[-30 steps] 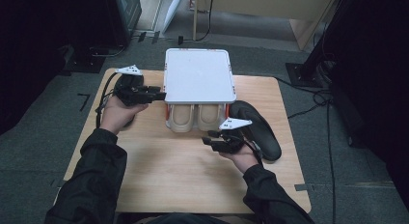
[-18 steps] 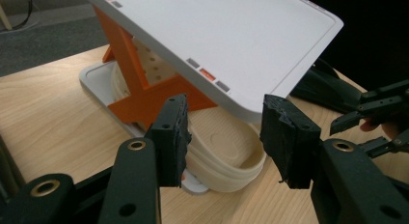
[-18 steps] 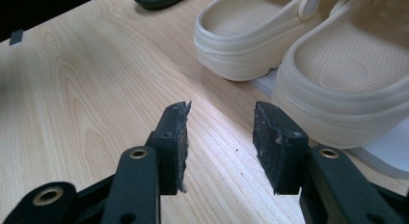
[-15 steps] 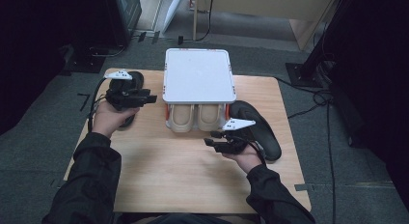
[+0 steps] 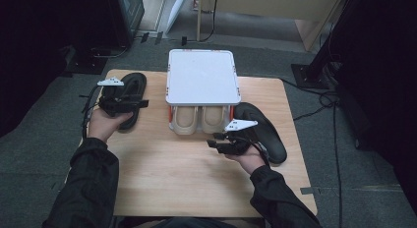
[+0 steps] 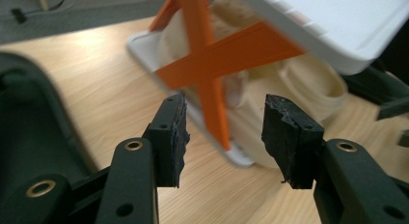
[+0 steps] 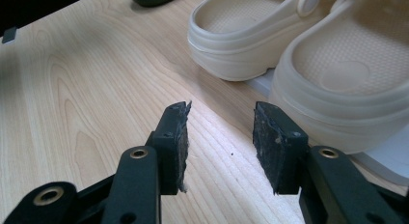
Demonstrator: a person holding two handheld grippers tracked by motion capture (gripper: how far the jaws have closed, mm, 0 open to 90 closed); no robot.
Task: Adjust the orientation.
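- My left gripper (image 5: 140,104) has come away from the white rack (image 5: 202,75): a second ago it sat close against the rack's left side, now it is out over the black shoe (image 5: 129,98) near the worktop's left edge.
- Its jaws have just been opening and stand released, with nothing between them; in the left gripper view (image 6: 224,137) they look across bare wood at the rack's orange cross brace (image 6: 217,55).
- That black shoe lies on the worktop (image 5: 162,174) left of the rack, largely covered by my left hand (image 5: 102,124).
- My right gripper (image 5: 216,142) sits where it was a second ago, just in front of the rack's right half, jaws released and empty.
- In the right gripper view (image 7: 219,147) the jaws point at the pair of cream clogs (image 7: 251,35) sitting in the rack's lower tier, heels toward me.
- A second black shoe (image 5: 263,129) lies right of the rack, unmoved, just beside my right hand (image 5: 248,158).
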